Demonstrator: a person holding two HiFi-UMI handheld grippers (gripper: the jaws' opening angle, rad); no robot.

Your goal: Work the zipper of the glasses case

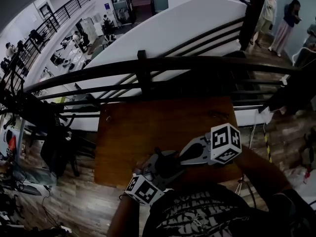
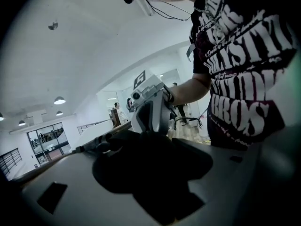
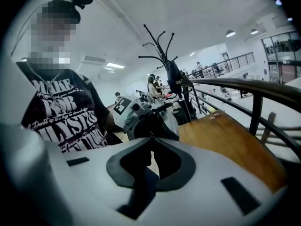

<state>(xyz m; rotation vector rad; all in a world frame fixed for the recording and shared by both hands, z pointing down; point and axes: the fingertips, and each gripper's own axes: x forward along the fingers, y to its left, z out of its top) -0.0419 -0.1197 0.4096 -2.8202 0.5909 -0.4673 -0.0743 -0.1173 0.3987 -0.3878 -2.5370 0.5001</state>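
Observation:
The dark glasses case (image 1: pixel 159 168) is held just above the near edge of the wooden table (image 1: pixel 148 132). My left gripper (image 1: pixel 152 176) comes in from the lower left and is shut on the case's body. In the left gripper view the case (image 2: pixel 141 166) fills the space between the jaws. From the right, my right gripper (image 1: pixel 180 158) meets the case. In the right gripper view its tips (image 3: pixel 151 138) are pinched together on the small metal zipper pull (image 3: pixel 151 134) at the case's edge (image 3: pixel 162 124). The zipper track itself is hidden.
A dark metal railing (image 1: pixel 148 65) runs along the table's far side, with a drop to a lower floor beyond. Two small objects (image 3: pixel 214 117) lie near the table's far edge. A coat rack (image 3: pixel 167 55) stands past the table. People stand at the upper right (image 1: pixel 269 14).

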